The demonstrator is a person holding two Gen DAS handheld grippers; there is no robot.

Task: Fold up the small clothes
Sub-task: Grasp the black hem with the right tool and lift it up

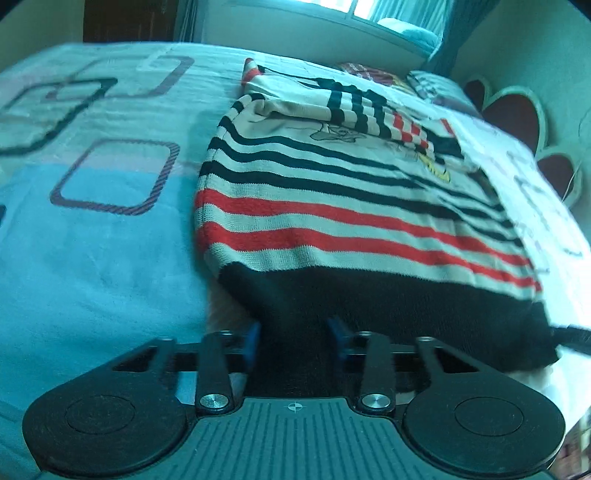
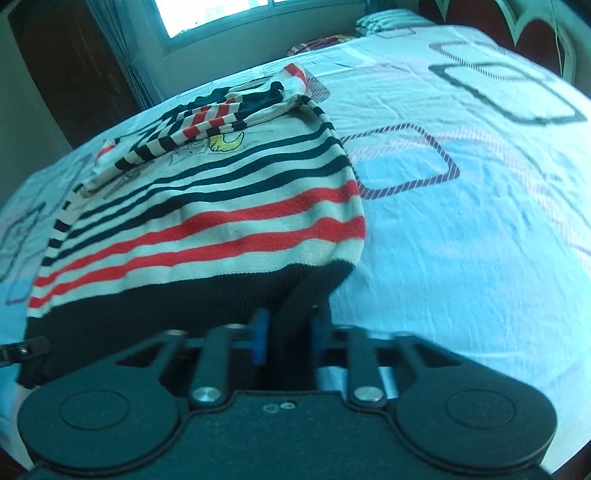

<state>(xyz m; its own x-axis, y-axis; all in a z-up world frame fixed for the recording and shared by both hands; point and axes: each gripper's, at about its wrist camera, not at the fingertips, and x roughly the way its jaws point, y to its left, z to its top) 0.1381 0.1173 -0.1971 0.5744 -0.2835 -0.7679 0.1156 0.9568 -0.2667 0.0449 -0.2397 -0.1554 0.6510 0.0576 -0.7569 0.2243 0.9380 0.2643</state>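
A small knit sweater (image 1: 332, 206) with cream, black and red stripes and a black hem lies on the bed, its sleeves folded across the chest. It also shows in the right wrist view (image 2: 207, 206). My left gripper (image 1: 295, 336) is shut on the black hem near its left corner, blue pads on either side of the cloth. My right gripper (image 2: 286, 336) is shut on the black hem near its right corner. The hem is lifted off the sheet at both grippers. The right gripper's tip (image 1: 570, 338) shows at the hem's far right in the left wrist view.
The bed is covered by a light blue sheet (image 2: 461, 229) with square outline prints. Pillows (image 2: 384, 18) and a red heart-shaped headboard (image 1: 517, 118) are at the far end. A window (image 2: 210, 14) and wall lie beyond the bed.
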